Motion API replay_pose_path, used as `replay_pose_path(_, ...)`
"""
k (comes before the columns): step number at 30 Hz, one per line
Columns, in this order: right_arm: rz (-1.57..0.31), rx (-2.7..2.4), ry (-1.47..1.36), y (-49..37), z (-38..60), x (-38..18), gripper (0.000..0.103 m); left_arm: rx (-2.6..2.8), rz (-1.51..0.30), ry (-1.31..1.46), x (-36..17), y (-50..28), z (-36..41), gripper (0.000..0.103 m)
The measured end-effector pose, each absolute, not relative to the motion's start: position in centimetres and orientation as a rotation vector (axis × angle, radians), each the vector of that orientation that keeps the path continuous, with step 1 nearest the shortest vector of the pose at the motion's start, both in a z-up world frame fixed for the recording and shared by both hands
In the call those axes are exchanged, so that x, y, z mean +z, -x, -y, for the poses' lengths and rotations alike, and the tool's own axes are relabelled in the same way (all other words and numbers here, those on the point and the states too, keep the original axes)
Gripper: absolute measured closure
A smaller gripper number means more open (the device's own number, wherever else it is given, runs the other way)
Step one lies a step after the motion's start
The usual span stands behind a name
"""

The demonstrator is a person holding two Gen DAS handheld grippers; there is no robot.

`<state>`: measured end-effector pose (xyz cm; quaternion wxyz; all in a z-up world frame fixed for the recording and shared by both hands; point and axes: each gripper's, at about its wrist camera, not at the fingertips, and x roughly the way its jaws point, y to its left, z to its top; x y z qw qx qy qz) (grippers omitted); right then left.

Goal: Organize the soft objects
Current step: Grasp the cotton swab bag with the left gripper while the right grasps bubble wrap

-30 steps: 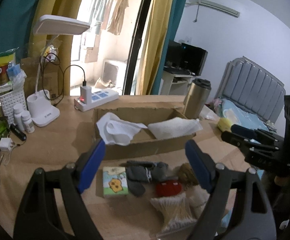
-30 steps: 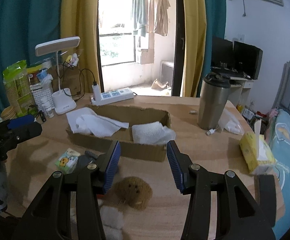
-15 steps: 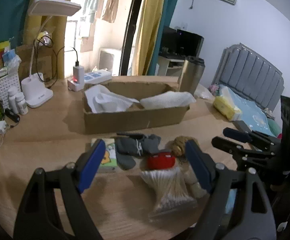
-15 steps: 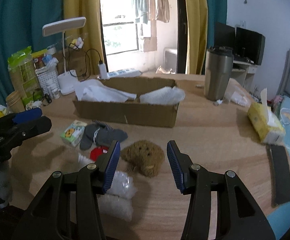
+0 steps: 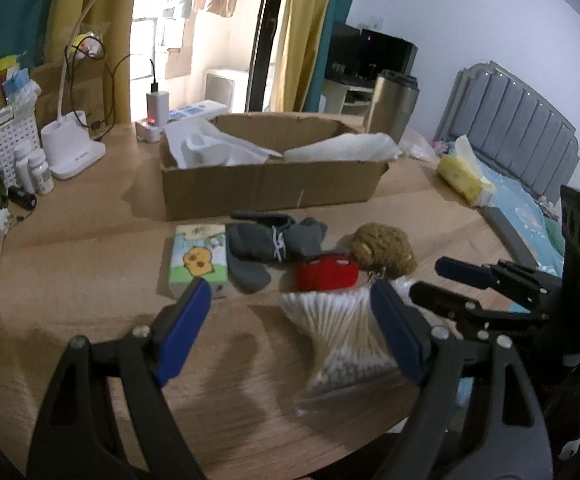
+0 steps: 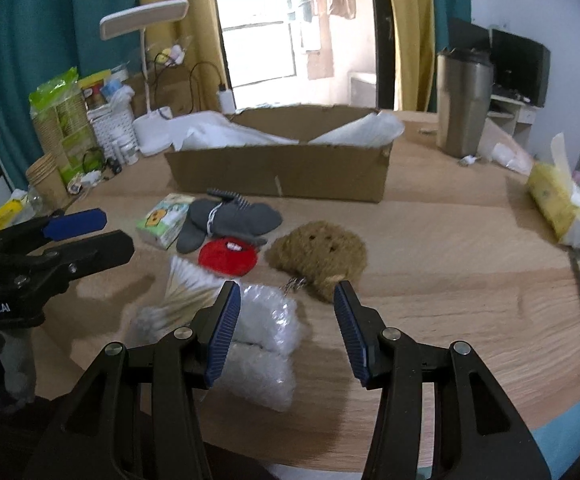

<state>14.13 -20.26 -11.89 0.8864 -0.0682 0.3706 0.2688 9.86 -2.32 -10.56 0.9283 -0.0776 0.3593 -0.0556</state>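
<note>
An open cardboard box [image 5: 270,188] [image 6: 282,172] holds white cloths. In front of it lie a cartoon tissue pack [image 5: 198,256] [image 6: 164,218], grey socks [image 5: 266,240] [image 6: 230,216], a red round plush [image 5: 326,274] [image 6: 228,256] and a brown plush [image 5: 382,246] [image 6: 318,248]. Nearer me are a bag of cotton swabs [image 5: 338,328] [image 6: 186,284] and bubble-wrap bags [image 6: 266,320]. My left gripper [image 5: 290,300] [image 6: 110,232] hangs open above the swab bag. My right gripper [image 6: 286,292] [image 5: 430,278] is open and empty, just short of the brown plush.
A white desk lamp [image 5: 74,148], small bottles [image 5: 36,168] and a power strip [image 5: 194,112] stand at the back left. A steel tumbler [image 6: 464,108] and a yellow tissue pack [image 6: 558,204] sit to the right. The table's near edge [image 6: 370,460] is close below the grippers.
Both grippers have come down and tipped toward the table, so the soft things now sit closer and larger. Neither pair of jaws has changed width.
</note>
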Motion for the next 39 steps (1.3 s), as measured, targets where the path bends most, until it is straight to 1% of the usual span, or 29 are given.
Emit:
replay_pose_path(12, -0.841, 0.634, 0.127, -14.5, 19.7, -14.1, 0.052, -0.111, -0.827, 0.110, -12.4, -10.7, 3.8, 0.020)
replay_pose_path(30, -0.816, 0.552, 0.069, -16.1, 24.5, -14.4, 0.052, -0.190, -0.936, 0.000, -15.0, -12.9, 8.3, 0.020)
replay_pose_path(36, -0.822, 0.554, 0.054, -16.2, 24.6, -14.5, 0.052, -0.200, -0.937, -0.044, -15.4, -12.9, 9.0, 0.021)
replay_pose_path(37, -0.825, 0.555, 0.049, -16.2, 24.5, -14.6, 0.052, -0.200, -0.940, -0.050, -15.4, -12.9, 9.0, 0.027)
replay_pose_path(38, -0.828, 0.558, 0.047, -16.2, 24.3, -14.6, 0.052, -0.198, -0.949, -0.057, -15.6, -13.0, 9.0, 0.038)
replay_pose_path(39, -0.831, 0.562, 0.050, -16.2, 24.1, -14.7, 0.052, -0.194, -0.953, -0.066, -15.7, -12.9, 8.9, 0.041)
